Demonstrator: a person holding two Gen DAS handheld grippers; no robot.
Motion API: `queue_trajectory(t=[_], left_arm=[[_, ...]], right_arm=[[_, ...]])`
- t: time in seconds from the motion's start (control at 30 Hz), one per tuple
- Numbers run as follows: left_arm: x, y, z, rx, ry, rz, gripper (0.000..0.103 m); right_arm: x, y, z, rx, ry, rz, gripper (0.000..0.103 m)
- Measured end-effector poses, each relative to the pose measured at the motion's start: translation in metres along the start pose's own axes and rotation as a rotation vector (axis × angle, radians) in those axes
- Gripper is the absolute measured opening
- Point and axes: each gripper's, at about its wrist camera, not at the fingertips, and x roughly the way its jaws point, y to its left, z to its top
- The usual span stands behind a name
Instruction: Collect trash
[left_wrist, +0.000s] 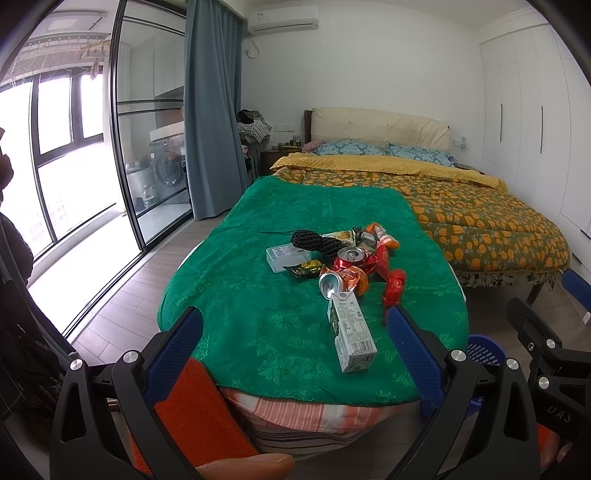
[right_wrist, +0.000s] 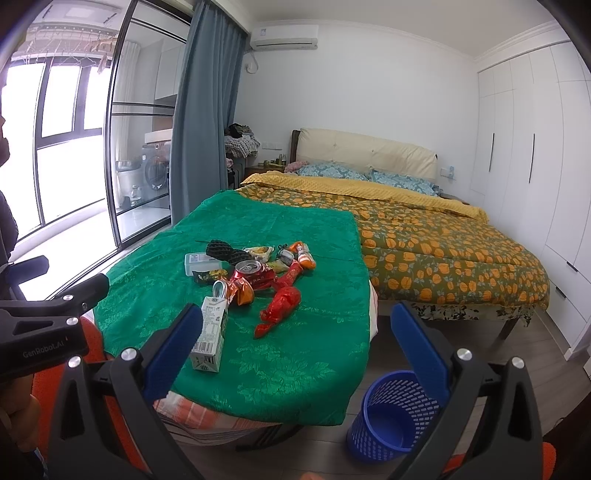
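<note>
A pile of trash lies on a table with a green cloth (left_wrist: 258, 317) (right_wrist: 303, 354). Nearest is a white and green drink carton (left_wrist: 351, 332) (right_wrist: 210, 332) on its side. Behind it are two crushed cans (left_wrist: 330, 284) (right_wrist: 249, 267), a red crumpled wrapper (left_wrist: 393, 286) (right_wrist: 280, 306), snack packets (left_wrist: 304, 269), a black net (left_wrist: 317, 242) and a clear plastic box (left_wrist: 286, 256) (right_wrist: 199, 263). A blue mesh bin (right_wrist: 391, 417) (left_wrist: 484, 350) stands empty on the floor right of the table. My left gripper (left_wrist: 295, 347) and right gripper (right_wrist: 295, 343) are both open and empty, above the table's near edge.
A bed (right_wrist: 443, 251) with an orange-flowered quilt stands behind and right of the table. White wardrobes (right_wrist: 535, 147) line the right wall. A glass sliding door (left_wrist: 147, 147) and grey curtain (left_wrist: 210, 110) are on the left. The floor is wood.
</note>
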Motion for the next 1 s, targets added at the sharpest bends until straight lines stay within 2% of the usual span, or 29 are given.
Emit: queue_trajectory(t=[0.77, 1.0], left_arm=[[-0.006, -0.003, -0.013, 0.017, 0.012, -0.011, 0.099], [-0.010, -0.006, -0.008, 0.030, 0.011, -0.010, 0.099]], right_arm=[[0.002, -0.004, -0.005, 0.008, 0.002, -0.006, 0.098], [0.000, -0.007, -0.005, 0.011, 0.002, -0.007, 0.098]])
